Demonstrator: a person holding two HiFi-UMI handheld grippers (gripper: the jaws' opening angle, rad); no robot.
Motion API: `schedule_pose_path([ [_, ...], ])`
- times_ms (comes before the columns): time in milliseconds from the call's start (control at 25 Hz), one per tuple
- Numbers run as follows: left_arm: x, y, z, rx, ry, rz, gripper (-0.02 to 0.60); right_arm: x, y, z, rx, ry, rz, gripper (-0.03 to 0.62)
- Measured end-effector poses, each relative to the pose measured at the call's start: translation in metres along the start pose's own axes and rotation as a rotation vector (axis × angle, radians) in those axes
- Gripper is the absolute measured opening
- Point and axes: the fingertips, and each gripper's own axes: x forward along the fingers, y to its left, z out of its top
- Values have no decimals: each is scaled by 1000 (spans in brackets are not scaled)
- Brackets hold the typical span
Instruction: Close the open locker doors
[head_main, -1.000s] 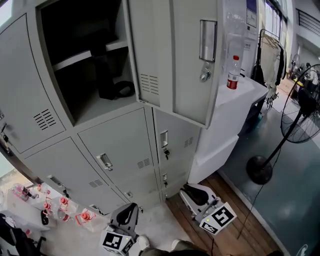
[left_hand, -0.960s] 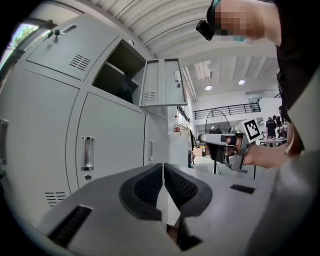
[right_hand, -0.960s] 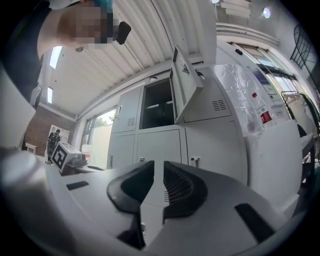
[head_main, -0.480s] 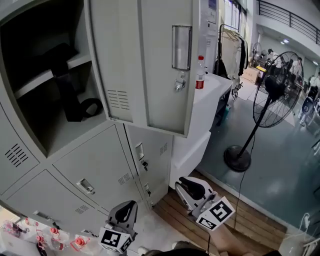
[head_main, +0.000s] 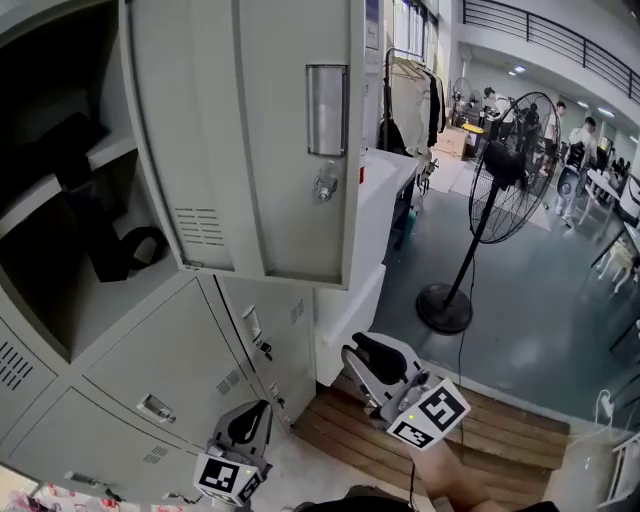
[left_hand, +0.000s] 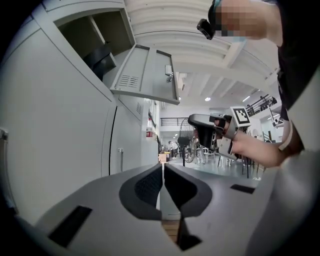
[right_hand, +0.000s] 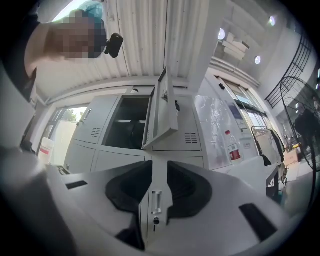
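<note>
A grey locker door (head_main: 250, 140) with a steel handle (head_main: 325, 95) and a key lock (head_main: 323, 185) stands swung wide open at head height. Behind it the open compartment (head_main: 60, 250) holds a dark bag (head_main: 110, 250) under a shelf. My left gripper (head_main: 247, 428) hangs low by the lower lockers; its jaws are shut and hold nothing (left_hand: 163, 172). My right gripper (head_main: 372, 362) is held below the open door, well short of it. Its jaws (right_hand: 159, 172) are opening with nothing between them. The door (right_hand: 162, 112) shows edge-on above them.
A white counter (head_main: 375, 190) adjoins the lockers on the right, with a red-labelled bottle (right_hand: 232, 147) on it. A standing fan (head_main: 495, 170) is on the grey floor beyond. A wooden step (head_main: 480, 440) lies underfoot. A clothes rack (head_main: 410, 95) and people are further back.
The view has swung right and the open door now looms larger and nearer. My right gripper has risen a little toward it. The left gripper has stayed low.
</note>
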Motion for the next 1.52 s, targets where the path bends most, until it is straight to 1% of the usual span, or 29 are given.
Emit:
schedule_pose_path([
  [120, 8, 2, -2, -4, -2, -33, 18, 7, -4, 10, -19, -15, -16, 97],
  [280, 13, 5, 1, -1, 0, -50, 18, 17, -5, 16, -31, -20, -18, 118],
  [440, 14, 10, 0, 0, 7, -57, 18, 25, -9, 22, -38, -33, -22, 132],
  [600, 11, 15, 2, 4, -4, -48, 18, 33, -12, 30, -42, -57, -16, 137],
  [840, -1, 24, 0, 6, 11, -13, 18, 46, -18, 43, -64, -80, -13, 155],
  [1080, -12, 34, 1, 7, 3, 37, 18, 55, -24, 51, -57, -106, -2, 167],
  [1200, -16, 33, -3, 0, 8, 52, 18, 58, -22, 55, -53, -121, 20, 167],
  [1520, -31, 29, -1, 12, 27, 132, 18, 60, -19, 62, -22, -153, 76, 167],
])
